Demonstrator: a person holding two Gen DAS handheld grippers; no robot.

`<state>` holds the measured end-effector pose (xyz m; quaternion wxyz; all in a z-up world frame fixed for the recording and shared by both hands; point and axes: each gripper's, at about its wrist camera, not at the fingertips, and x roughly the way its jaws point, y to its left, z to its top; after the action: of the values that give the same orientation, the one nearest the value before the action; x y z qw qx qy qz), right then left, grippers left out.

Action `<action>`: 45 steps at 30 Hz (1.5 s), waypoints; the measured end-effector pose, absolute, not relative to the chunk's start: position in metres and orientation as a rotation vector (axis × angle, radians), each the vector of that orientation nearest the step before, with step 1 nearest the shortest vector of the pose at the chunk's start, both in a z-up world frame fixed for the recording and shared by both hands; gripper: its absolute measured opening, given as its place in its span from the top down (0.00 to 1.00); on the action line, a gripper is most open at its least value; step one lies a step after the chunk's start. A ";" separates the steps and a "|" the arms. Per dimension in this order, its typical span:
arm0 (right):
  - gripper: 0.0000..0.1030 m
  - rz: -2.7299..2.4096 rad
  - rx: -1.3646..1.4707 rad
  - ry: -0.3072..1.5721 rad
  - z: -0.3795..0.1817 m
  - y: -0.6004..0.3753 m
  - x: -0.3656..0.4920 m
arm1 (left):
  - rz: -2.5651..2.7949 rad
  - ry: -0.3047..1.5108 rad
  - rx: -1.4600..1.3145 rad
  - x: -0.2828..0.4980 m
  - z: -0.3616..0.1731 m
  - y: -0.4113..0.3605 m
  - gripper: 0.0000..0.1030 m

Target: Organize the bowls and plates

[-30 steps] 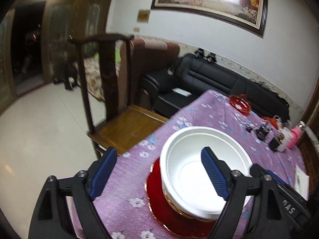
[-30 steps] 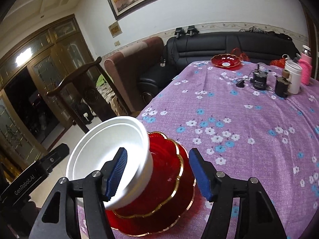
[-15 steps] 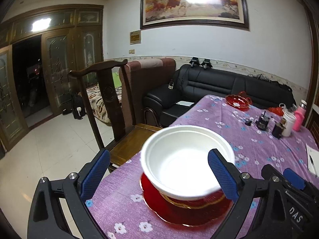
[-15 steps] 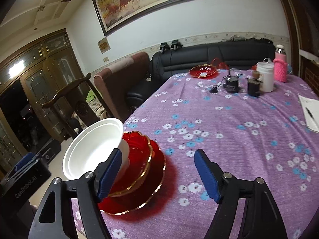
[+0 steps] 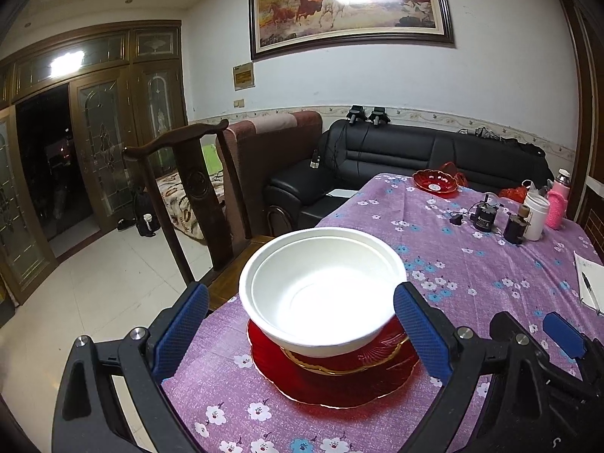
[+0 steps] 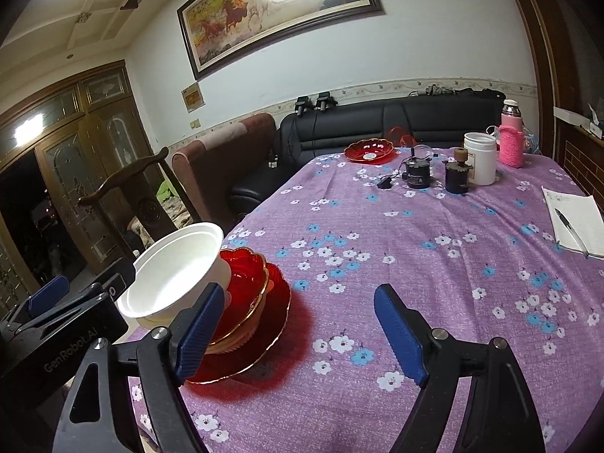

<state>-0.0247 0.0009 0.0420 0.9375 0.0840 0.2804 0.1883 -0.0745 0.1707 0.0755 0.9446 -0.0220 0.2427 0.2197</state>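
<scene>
My left gripper [image 5: 300,324] stands wide and empty, the right gripper [image 6: 298,334] opening, before light white bowls [image 5: 321,290] on fragile, slippery red plates [image 5: 339,381]; I'd grip rims.

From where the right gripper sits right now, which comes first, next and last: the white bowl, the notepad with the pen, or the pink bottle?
Judged from the right wrist view, starting at the right gripper:
1. White bowl, close by on the left, stacked on red dishes at the near table edge.
2. Notepad with the pen, midway up the right side.
3. Pink bottle, at the far end, right.
</scene>
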 end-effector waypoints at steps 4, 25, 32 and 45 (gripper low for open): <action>0.16 0.375 0.164 0.565 0.042 -0.003 -0.028 | 0.450 0.485 -0.038 -0.075 0.078 0.165 0.04; 0.14 0.357 0.067 0.552 0.034 0.004 -0.042 | 0.469 0.386 -0.038 -0.097 0.085 0.154 0.04; 0.13 0.358 0.059 0.562 0.028 0.007 -0.041 | 0.497 0.267 -0.081 -0.115 0.094 0.164 0.00; 0.13 0.383 0.024 0.562 0.023 0.021 -0.044 | 0.490 0.223 -0.044 -0.121 0.089 0.157 0.00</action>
<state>-0.0443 0.0212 0.0226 0.9427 0.0118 0.2756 0.1879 -0.1206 0.1575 0.0886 0.9638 -0.0219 0.1101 0.2420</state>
